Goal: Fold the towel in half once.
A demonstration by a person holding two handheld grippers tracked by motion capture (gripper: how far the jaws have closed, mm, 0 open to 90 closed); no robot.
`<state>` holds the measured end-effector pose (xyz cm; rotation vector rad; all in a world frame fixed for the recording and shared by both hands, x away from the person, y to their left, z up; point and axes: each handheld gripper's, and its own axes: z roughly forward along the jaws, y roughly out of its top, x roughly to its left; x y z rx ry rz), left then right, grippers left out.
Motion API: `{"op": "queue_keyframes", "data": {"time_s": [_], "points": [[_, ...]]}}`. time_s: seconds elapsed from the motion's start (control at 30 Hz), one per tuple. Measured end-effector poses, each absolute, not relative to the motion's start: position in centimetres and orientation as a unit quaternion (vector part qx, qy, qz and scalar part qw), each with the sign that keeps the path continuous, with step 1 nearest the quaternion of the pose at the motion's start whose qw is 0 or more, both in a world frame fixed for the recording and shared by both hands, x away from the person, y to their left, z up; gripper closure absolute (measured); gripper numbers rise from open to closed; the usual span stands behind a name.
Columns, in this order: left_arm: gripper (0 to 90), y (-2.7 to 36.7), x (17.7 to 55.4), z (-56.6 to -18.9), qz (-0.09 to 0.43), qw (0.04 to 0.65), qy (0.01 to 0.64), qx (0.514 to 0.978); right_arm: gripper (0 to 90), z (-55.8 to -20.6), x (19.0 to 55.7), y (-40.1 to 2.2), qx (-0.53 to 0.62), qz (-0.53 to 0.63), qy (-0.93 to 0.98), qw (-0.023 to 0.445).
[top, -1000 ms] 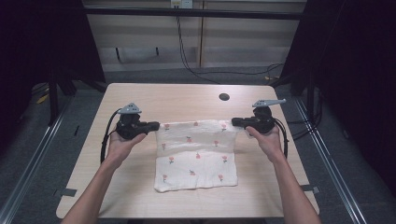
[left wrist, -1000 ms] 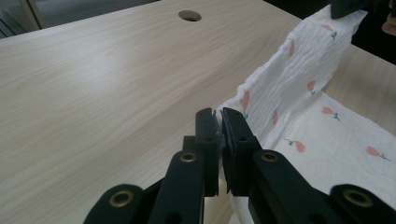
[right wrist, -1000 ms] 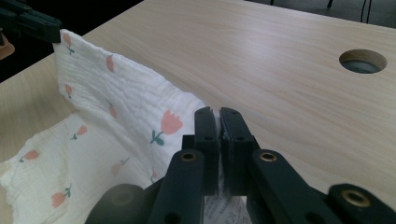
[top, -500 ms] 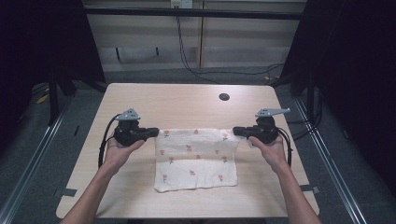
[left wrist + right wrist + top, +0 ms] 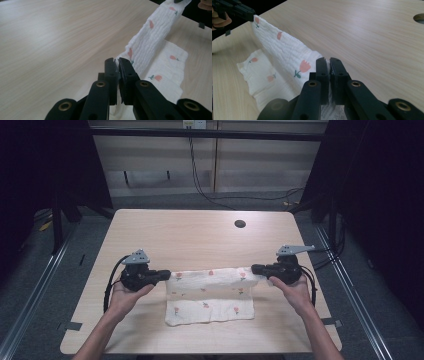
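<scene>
No readable writing or labels; the cloth [image 5: 210, 295] carries only small red flower prints. Left hand-held gripper [image 5: 167, 275] and right hand-held gripper [image 5: 253, 269] each pinch a corner, cloth stretched between them, its lower part lying on the counter [image 5: 190, 235]. Gripper views show crinkled weave; high view shows a round hole [image 5: 240, 224] beyond the right hand-held gripper.

The white crinkled muslin cloth printed with small pink tulips [image 5: 210, 292] has its far edge lifted taut, seemingly folding over; its near part lies flat.
</scene>
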<state>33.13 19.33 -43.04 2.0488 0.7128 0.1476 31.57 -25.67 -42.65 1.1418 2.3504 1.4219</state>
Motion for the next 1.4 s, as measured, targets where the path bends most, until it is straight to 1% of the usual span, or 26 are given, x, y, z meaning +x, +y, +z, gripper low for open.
{"op": "queue_keyframes", "data": {"time_s": [0.13,0.5,0.57,0.67,0.87,1.03,1.2,1.4], "points": [[85.9,19.3,32.5,-43.4,0.056,0.449,0.282,0.846,85.9,-43.2,30.7,-25.7,0.382,0.476,0.789,0.079],[85.9,19.7,31.3,-43.9,0.045,0.442,0.276,0.853,85.8,-44.0,28.5,-25.2,0.362,0.467,0.804,0.071],[85.9,19.7,30.8,-43.9,0.051,0.44,0.267,0.856,85.7,-44.3,28.0,-25.1,0.36,0.463,0.808,0.067],[85.9,19.6,30.1,-44.1,0.046,0.434,0.255,0.863,85.3,-44.6,27.2,-25.2,0.354,0.449,0.817,0.067],[85.8,19.8,29.4,-45.2,0.033,0.427,0.255,0.867,85.4,-45.7,25.5,-24.7,0.345,0.437,0.829,0.056],[85.5,19.4,28.2,-46.7,0.027,0.406,0.252,0.878,85.3,-46.8,25.0,-24.1,0.343,0.419,0.84,0.044],[85.0,19.3,27.5,-47.2,0.019,0.397,0.245,0.884,83.9,-47.7,24.4,-23.8,0.343,0.413,0.843,0.038],[83.2,19.4,27.0,-47.4,0.011,0.389,0.236,0.891,80.2,-47.5,23.7,-24.2,0.347,0.418,0.839,0.043]]}}
